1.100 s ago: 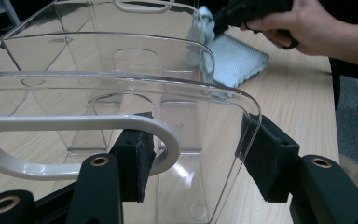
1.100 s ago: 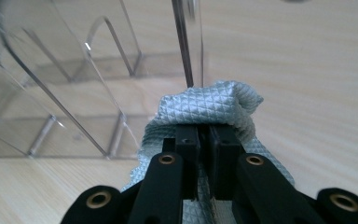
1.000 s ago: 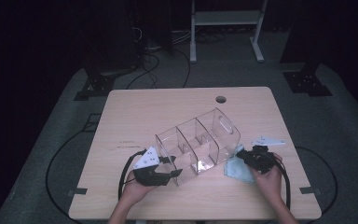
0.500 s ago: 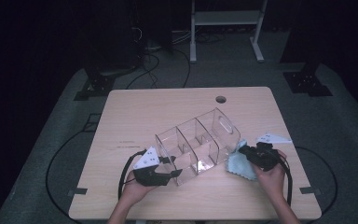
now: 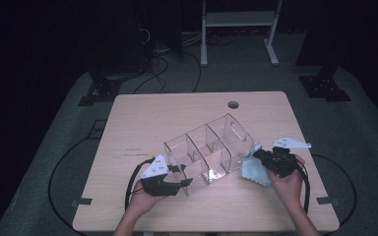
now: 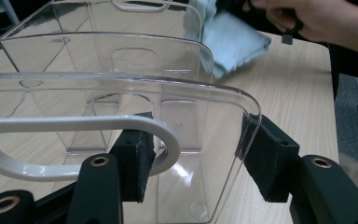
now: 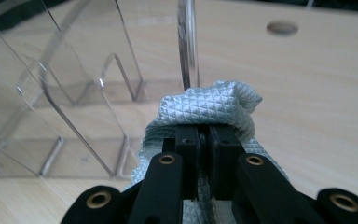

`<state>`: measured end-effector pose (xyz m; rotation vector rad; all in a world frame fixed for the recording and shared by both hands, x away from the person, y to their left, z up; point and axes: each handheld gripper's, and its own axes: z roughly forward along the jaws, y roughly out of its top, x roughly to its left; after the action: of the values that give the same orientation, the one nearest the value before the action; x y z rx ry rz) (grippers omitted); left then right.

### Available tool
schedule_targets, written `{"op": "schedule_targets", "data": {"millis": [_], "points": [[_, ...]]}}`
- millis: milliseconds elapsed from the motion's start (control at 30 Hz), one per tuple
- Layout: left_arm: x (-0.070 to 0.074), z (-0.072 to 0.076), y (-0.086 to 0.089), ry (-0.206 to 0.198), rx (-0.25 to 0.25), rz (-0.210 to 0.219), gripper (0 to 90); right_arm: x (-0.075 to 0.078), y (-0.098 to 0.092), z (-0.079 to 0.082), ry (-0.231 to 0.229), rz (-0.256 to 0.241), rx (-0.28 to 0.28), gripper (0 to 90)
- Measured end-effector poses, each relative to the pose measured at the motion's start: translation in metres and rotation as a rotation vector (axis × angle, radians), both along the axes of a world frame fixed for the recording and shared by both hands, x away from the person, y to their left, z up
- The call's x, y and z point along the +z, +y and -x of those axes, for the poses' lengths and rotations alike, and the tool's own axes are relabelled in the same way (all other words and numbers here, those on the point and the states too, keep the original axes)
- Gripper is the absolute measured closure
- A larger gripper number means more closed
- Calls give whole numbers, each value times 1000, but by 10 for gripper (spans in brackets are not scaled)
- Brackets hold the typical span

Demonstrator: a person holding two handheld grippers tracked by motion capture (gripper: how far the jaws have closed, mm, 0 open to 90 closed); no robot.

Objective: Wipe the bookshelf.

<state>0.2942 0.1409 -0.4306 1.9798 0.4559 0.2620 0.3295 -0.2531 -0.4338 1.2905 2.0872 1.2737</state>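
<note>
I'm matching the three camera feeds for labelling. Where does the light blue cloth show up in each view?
High view: the light blue cloth lies right of centre, against the clear organizer's right end.
Left gripper view: cloth at top, right of centre, beyond the organizer.
Right gripper view: cloth at centre, pinched in the right gripper.
Shared landmark: the clear organizer.
</note>
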Motion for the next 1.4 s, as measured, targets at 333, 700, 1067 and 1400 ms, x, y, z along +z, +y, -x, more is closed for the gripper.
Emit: {"op": "schedule_targets", "data": {"millis": [333, 700, 1067, 1400], "points": [[0, 0, -1, 1, 1, 0, 462, 5, 1, 1, -10, -14, 5, 839], [0, 3, -3, 0, 4, -4, 462, -32, 1, -8, 74, 17, -3, 839], [0, 3, -5, 4, 1, 3, 463, -52, 1, -15, 157, 28, 5, 838], [0, 3, -5, 5, -5, -1, 463, -50, 3, -15, 152, 34, 4, 838]]}}
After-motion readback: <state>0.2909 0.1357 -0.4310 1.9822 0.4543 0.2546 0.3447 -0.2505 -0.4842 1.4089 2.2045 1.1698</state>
